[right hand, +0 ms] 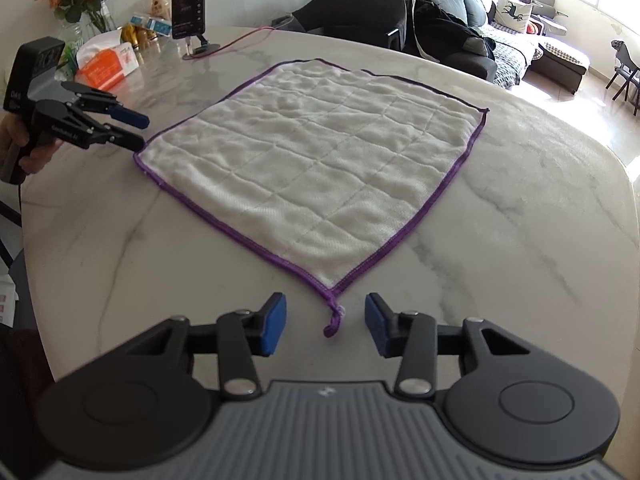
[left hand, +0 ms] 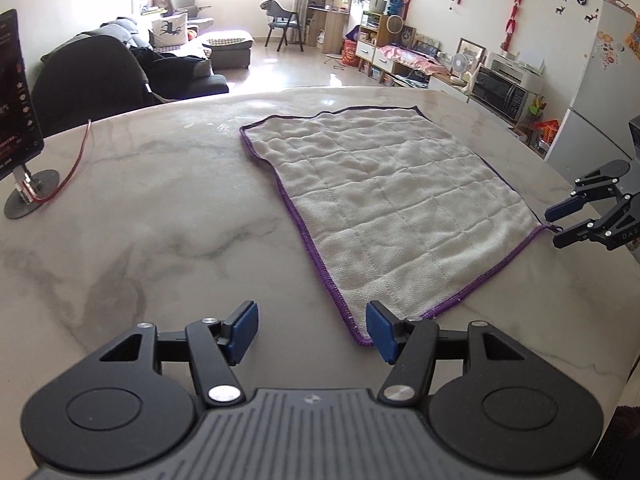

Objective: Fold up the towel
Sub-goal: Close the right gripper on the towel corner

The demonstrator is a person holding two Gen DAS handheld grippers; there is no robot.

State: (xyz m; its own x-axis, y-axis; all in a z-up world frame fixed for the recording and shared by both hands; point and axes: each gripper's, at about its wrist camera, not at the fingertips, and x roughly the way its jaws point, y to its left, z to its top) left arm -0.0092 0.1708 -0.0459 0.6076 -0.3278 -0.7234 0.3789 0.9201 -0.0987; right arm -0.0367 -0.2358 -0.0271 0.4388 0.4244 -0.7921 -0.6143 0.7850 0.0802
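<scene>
Towel (right hand: 312, 168) is lying flat and spread out on the desk (right hand: 520, 220). Both claws are spread wide: left claw (left hand: 312, 330) at one near corner, right claw (right hand: 325, 330) around the corner loop. Pinching only the loop could leave the corner sagging and the fold crooked.

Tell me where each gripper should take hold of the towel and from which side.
The towel lies flat and unfolded on the table, so only its corners offer a pinchable edge. The right gripper, open, should come in low over the near corner with the purple loop. The left gripper, also open, should shift slightly right onto its own near corner and pinch the hem.
</scene>
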